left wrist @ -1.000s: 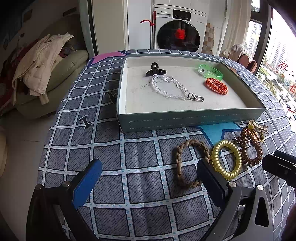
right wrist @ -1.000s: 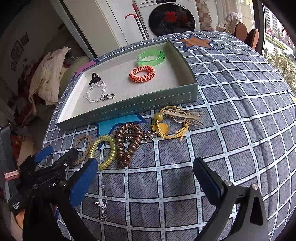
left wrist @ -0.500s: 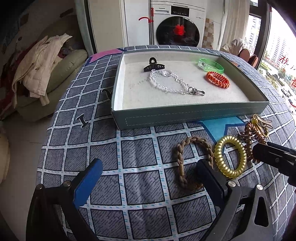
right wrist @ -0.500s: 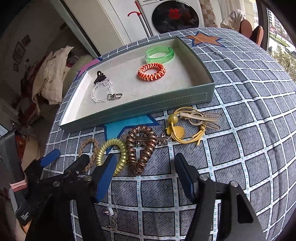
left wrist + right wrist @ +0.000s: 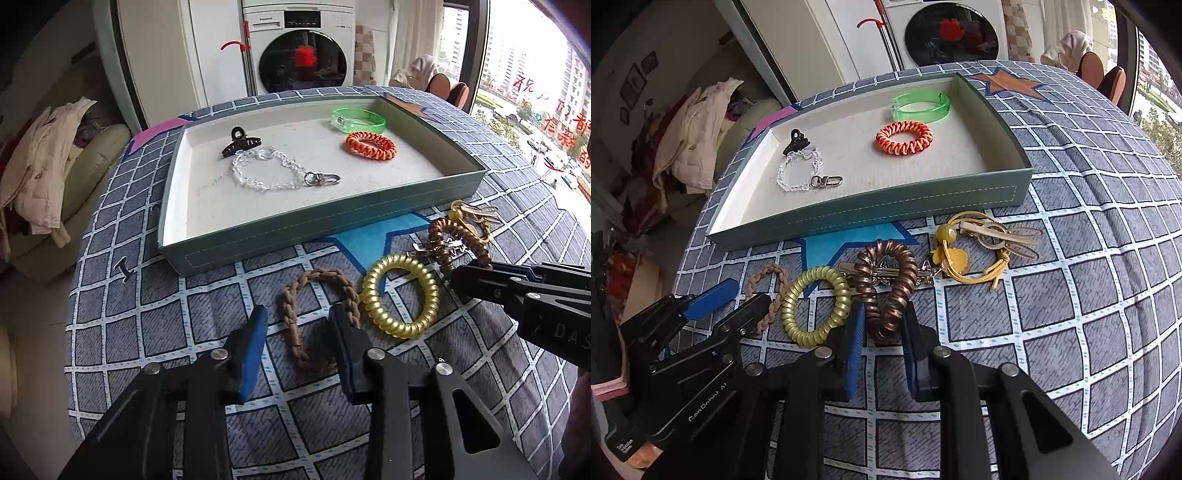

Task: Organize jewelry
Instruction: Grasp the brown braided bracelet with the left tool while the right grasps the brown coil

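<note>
A teal tray (image 5: pixel 332 225) (image 5: pixel 871 216) holds a black claw clip (image 5: pixel 240 142), a clear bead chain (image 5: pixel 273 173), an orange coil tie (image 5: pixel 371 145) and a green bangle (image 5: pixel 358 120). In front lie a brown braided tie (image 5: pixel 317 314) (image 5: pixel 768 291), a yellow coil tie (image 5: pixel 400 295) (image 5: pixel 816 304), a bronze coil tie (image 5: pixel 886 288) (image 5: pixel 454 240) and a yellow cord piece (image 5: pixel 975 251). My left gripper (image 5: pixel 299 347) is part closed around the braided tie's near end. My right gripper (image 5: pixel 882 347) is part closed around the bronze coil's near end.
A silver clip (image 5: pixel 886 271) lies under the bronze coil. The table has a grey checked cloth (image 5: pixel 1071 295). A sofa with clothes (image 5: pixel 48 177) is left of the table, a washing machine (image 5: pixel 303 59) behind it. The table edge drops off at left.
Both grippers moved forward and down and narrowed their jaws: the left around the braided tie, the right around the bronze coil tie.
</note>
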`<state>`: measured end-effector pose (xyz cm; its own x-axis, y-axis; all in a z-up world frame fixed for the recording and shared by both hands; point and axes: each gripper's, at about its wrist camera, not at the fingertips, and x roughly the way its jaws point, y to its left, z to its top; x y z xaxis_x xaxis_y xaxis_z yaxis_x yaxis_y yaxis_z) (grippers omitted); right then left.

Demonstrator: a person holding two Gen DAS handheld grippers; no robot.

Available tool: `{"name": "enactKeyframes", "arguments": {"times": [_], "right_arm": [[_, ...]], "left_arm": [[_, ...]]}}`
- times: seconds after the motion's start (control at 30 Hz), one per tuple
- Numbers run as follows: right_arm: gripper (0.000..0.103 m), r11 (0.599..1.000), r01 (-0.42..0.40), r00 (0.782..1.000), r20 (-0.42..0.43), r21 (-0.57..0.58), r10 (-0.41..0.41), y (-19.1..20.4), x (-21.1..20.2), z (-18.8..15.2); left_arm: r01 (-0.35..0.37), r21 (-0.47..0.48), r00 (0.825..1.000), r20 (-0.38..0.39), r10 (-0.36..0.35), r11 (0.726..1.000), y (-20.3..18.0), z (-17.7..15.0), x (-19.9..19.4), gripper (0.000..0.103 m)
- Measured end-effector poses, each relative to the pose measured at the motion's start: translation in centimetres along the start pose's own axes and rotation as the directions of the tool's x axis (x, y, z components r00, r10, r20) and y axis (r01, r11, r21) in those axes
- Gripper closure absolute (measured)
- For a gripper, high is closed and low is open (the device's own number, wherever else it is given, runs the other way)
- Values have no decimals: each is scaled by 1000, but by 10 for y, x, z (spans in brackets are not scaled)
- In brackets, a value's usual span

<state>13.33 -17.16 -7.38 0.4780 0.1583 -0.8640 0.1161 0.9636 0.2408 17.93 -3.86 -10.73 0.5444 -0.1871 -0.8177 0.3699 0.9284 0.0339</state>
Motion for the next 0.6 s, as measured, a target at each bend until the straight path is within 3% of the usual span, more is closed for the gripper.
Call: {"name": "enactKeyframes", "arguments": {"times": [0.03,0.07,0.1,0.33,0.6], "right_arm": [[90,1000,1,1000,4,1,-1,-1,-1,-1],[90,1000,2,1000,10,1,-2,-2,-3,-1],[91,1000,2,1000,16,0,-2,-3,-5,-1],[91,1000,-4,999,45,-9,5,-6,-17,-1],[91,1000,-17,998,66,-19,18,-9,-29,-1]], "left_arm": [[3,8,1000,2,-3,1000,-1,0,0,55],[32,12,999,1,-32,999,-2,0,-1,70],[51,10,999,1,-51,999,-3,-1,-2,78],[130,-70,991,20,-129,989,8,-6,-8,78],[145,-104,989,42,-142,984,18,-7,-20,78]]}}
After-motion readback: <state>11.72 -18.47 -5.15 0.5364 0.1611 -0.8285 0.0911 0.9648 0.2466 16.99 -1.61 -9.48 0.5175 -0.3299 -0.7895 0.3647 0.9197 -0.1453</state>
